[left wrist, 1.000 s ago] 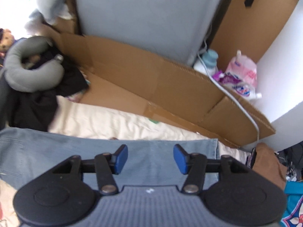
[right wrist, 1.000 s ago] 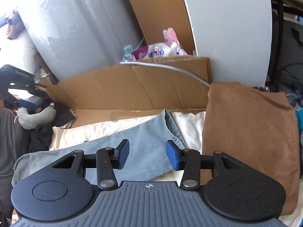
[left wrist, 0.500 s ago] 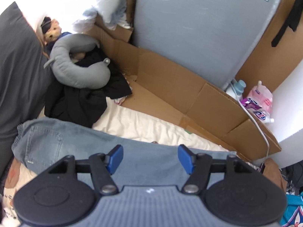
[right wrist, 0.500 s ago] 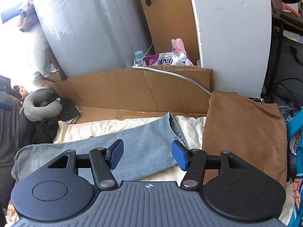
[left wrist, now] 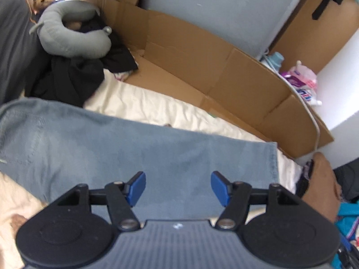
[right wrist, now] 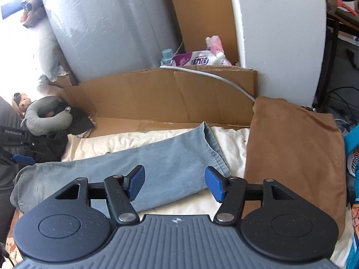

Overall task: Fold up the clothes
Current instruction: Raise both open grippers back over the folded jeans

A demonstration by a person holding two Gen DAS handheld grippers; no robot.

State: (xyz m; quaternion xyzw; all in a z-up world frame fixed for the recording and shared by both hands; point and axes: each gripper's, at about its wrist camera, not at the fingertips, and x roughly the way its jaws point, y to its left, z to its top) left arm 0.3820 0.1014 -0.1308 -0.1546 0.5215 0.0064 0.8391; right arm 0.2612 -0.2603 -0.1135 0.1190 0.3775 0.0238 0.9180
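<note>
Light blue jeans [left wrist: 143, 150] lie flat across a cream sheet [left wrist: 157, 107], waist at the left, hem at the right. My left gripper [left wrist: 178, 188] hovers open over the leg, nothing between its blue pads. In the right wrist view the same jeans [right wrist: 157, 163] stretch from lower left to the hem near the centre. The right gripper [right wrist: 174, 183] is open above the hem end. A folded brown garment [right wrist: 294, 157] lies to the right of the jeans. The left gripper [right wrist: 15, 154] shows at that view's left edge.
Flattened cardboard [left wrist: 202, 67] lines the far side of the sheet, with a large grey wrapped panel [right wrist: 107, 27] behind it. A grey neck pillow [left wrist: 71, 38] sits on dark clothes [left wrist: 67, 78] at the far left. Detergent pouches [right wrist: 202, 58] and a white cable [right wrist: 213, 76] are at the back right.
The left gripper has dropped closer to the jeans and shifted toward the hem. The right gripper has pulled back and up a little. Both sets of jaws stay wide.
</note>
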